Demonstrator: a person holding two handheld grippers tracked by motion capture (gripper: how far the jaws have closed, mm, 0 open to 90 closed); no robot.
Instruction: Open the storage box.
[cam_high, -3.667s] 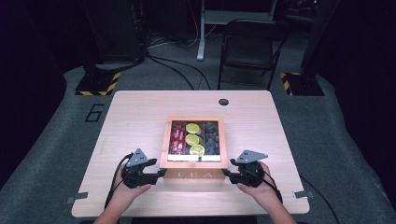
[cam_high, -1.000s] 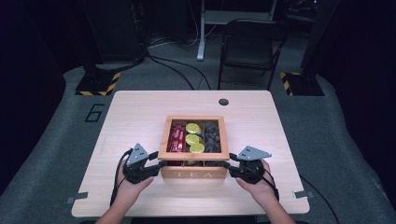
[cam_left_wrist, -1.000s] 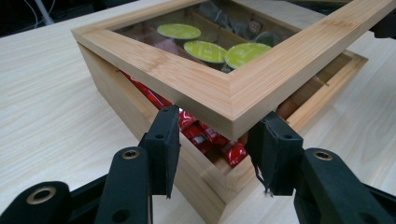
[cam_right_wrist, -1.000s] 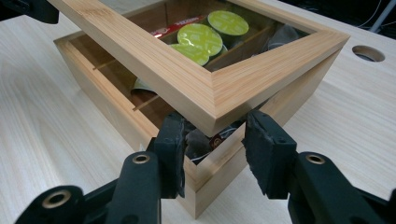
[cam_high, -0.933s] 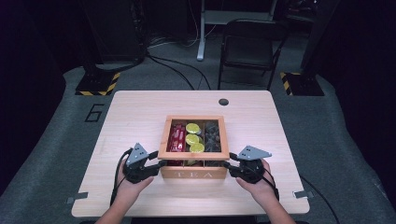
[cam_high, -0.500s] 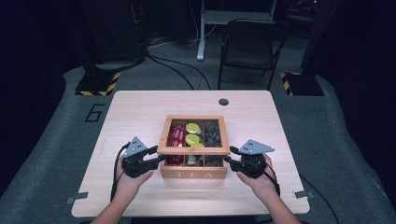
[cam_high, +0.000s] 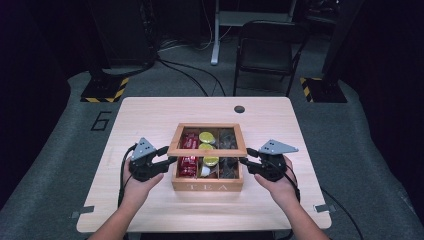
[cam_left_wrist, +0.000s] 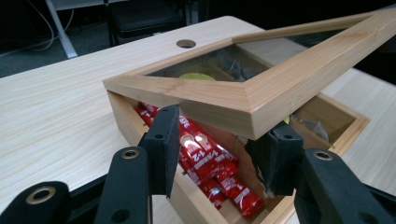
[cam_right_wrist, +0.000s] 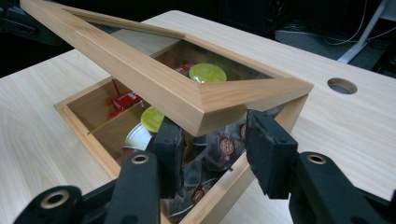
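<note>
A wooden tea box (cam_high: 207, 186) stands mid-table, its glass-windowed lid (cam_high: 207, 151) tilted up at the front. My left gripper (cam_high: 167, 161) reaches under the lid's front left corner and my right gripper (cam_high: 245, 162) under the front right one. In the left gripper view the lid (cam_left_wrist: 289, 70) rests on the tops of the jaws of the left gripper (cam_left_wrist: 219, 149), which stand apart over red sachets (cam_left_wrist: 210, 163). The right gripper view shows the lid (cam_right_wrist: 140, 65) on that gripper (cam_right_wrist: 212, 144) the same way, above dark tea bags (cam_right_wrist: 219, 149) and yellow-topped pods (cam_right_wrist: 208, 72).
A round cable hole (cam_high: 239, 109) lies in the table behind the box. A black chair (cam_high: 265, 50) and yellow-striped stand bases (cam_high: 105, 90) sit on the floor beyond the table's far edge. Bare wood (cam_high: 145, 120) spreads on both sides of the box.
The lid lay flat on the box at first; its front edge has since risen steadily. Both hands have lifted with it over the last second.
</note>
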